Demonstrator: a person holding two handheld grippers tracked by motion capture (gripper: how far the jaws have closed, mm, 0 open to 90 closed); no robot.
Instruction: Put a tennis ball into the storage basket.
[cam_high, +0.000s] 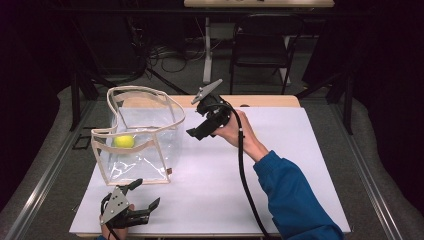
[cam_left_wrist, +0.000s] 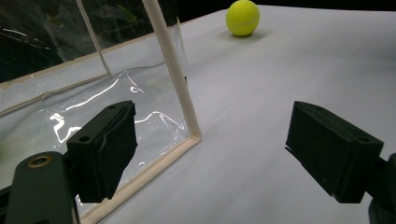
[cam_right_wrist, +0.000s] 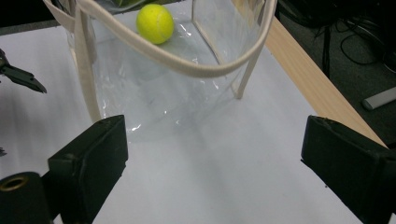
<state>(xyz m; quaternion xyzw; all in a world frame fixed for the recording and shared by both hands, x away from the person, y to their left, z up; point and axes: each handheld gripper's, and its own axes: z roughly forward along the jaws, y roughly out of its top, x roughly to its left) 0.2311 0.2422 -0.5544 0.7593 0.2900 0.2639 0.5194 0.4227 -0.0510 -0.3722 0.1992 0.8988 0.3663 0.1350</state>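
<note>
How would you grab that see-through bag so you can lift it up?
Best by the cream handle strap that arches over the clear bag's open top. It is stiffer and narrower than the slippery plastic walls. The right tongs, open and hovering beside the bag, could come in from that side and close across the strap. The yellow ball sits low inside, clear of that grip.

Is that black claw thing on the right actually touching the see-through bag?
Apart. In the right gripper view, the right gripper has its jaws spread wide, with bare white table between them and the clear bag. The high view also shows a gap.
</note>
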